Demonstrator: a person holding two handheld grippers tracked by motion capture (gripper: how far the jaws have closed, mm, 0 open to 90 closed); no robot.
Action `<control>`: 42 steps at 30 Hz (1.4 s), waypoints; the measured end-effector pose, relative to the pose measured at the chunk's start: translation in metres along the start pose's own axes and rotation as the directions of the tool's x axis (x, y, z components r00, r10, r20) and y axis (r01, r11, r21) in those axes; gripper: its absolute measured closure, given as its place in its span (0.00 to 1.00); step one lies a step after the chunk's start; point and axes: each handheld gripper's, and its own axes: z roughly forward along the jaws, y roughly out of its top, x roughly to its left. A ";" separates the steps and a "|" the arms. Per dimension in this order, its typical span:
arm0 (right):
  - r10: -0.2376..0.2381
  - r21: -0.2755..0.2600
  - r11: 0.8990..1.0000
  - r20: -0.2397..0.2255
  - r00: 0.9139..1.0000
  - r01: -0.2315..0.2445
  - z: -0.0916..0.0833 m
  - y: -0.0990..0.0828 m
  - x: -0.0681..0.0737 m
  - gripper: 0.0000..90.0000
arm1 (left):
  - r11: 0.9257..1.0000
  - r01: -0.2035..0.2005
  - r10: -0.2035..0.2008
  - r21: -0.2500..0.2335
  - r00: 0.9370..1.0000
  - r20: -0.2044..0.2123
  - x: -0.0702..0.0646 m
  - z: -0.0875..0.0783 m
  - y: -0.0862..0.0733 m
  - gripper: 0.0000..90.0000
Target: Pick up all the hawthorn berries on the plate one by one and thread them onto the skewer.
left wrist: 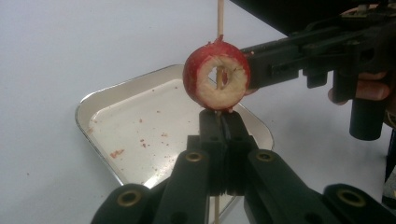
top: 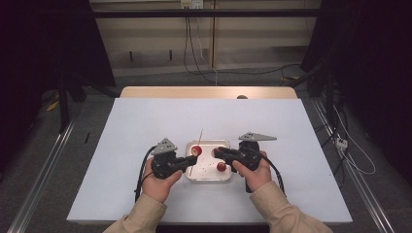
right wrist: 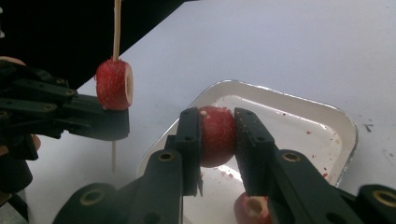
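The high view is looking forward and down from above the person's side, taking in the whole table [top: 145,121] from afar. The left gripper view is riding close behind its jaws, facing past them onto the metal tray [left wrist: 93,105]. The right gripper view is sitting equally near, sharing that tray [right wrist: 345,126] beyond its fingertips.

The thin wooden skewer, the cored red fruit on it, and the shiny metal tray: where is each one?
Thin wooden skewer [left wrist: 220,16], left gripper view: bare stick above the fruit.
Cored red fruit [left wrist: 208,88], left gripper view: pale cut face.
Shiny metal tray [right wrist: 285,95], right gripper view: far rim.
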 end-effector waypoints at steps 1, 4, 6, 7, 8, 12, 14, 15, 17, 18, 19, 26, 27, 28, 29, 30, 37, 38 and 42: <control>0.000 -0.001 1.000 0.003 1.000 0.000 -0.001 0.001 0.000 0.81 | 1.000 0.001 -0.001 0.000 1.000 0.000 0.000 0.000 0.000 0.99; 0.006 -0.018 1.000 0.008 1.000 -0.006 -0.004 0.005 -0.001 0.81 | 1.000 0.003 -0.003 0.002 1.000 0.000 0.000 0.000 0.000 0.99; 0.011 -0.028 1.000 0.010 1.000 -0.010 -0.005 0.008 -0.002 0.81 | 1.000 0.003 -0.003 0.005 1.000 0.002 0.000 0.001 -0.001 0.99; 0.017 -0.037 0.999 0.011 1.000 -0.017 -0.007 0.010 -0.002 0.81 | 1.000 0.002 -0.002 0.005 1.000 0.004 0.000 0.001 -0.001 0.99; 0.020 -0.041 0.999 0.010 1.000 -0.019 -0.007 0.011 -0.002 0.81 | 1.000 0.002 -0.002 0.006 1.000 0.004 0.000 0.001 -0.001 0.99; 0.021 -0.051 0.998 0.010 1.000 -0.020 -0.010 0.017 -0.001 0.81 | 1.000 0.002 -0.002 0.007 1.000 0.006 0.000 0.001 -0.001 0.99; 0.025 -0.056 0.998 0.004 1.000 -0.025 -0.011 0.020 0.000 0.81 | 1.000 0.003 -0.003 0.007 1.000 0.005 0.000 0.001 -0.001 0.99; 0.033 -0.059 0.998 0.002 0.999 -0.033 -0.011 0.022 0.000 0.81 | 1.000 0.003 -0.003 0.009 1.000 0.005 0.000 0.001 -0.001 0.99; 0.040 -0.070 0.997 0.004 0.999 -0.039 -0.012 0.025 0.000 0.81 | 1.000 0.004 -0.004 0.008 1.000 0.006 -0.001 0.001 -0.001 0.99; 0.038 -0.074 0.997 0.008 0.999 -0.037 -0.013 0.027 0.000 0.81 | 1.000 0.001 -0.001 0.012 1.000 0.006 -0.001 0.002 -0.001 0.99; 0.042 -0.081 0.996 0.011 0.999 -0.041 -0.014 0.028 0.000 0.81 | 1.000 -0.001 0.001 0.014 1.000 0.007 -0.001 0.002 -0.001 0.99; 0.045 -0.110 0.993 0.022 0.999 -0.042 -0.017 0.039 0.000 0.81 | 1.000 -0.003 0.003 0.017 1.000 0.014 -0.002 0.004 -0.002 0.99; 0.045 -0.114 0.993 0.024 0.999 -0.042 -0.017 0.040 0.000 0.81 | 1.000 -0.001 0.001 0.015 1.000 0.014 -0.003 0.004 -0.002 0.99; 0.044 -0.118 0.992 0.024 0.999 -0.041 -0.018 0.042 0.001 0.81 | 1.000 -0.003 0.003 0.016 1.000 0.015 -0.003 0.004 -0.002 0.99; 0.042 -0.123 0.992 0.026 0.999 -0.038 -0.018 0.044 0.001 0.81 | 1.000 -0.004 0.004 0.023 1.000 0.017 -0.004 0.004 -0.002 0.99; 0.042 -0.129 0.991 0.029 0.999 -0.038 -0.019 0.045 0.002 0.81 | 1.000 -0.006 0.005 0.020 1.000 0.019 -0.004 0.005 -0.003 0.99; 0.076 -0.156 0.985 0.010 0.997 -0.074 -0.020 0.053 0.005 0.81 | 0.999 -0.027 0.025 0.040 0.999 0.043 -0.012 0.010 -0.003 0.99; 0.077 -0.160 0.984 0.009 0.997 -0.074 -0.019 0.053 0.005 0.81 | 0.999 -0.029 0.027 0.041 0.999 0.047 -0.013 0.011 -0.004 0.99; 0.097 -0.173 0.980 -0.006 0.995 -0.096 -0.018 0.054 0.006 0.81 | 0.998 -0.032 0.028 0.057 0.997 0.068 -0.018 0.016 -0.006 0.99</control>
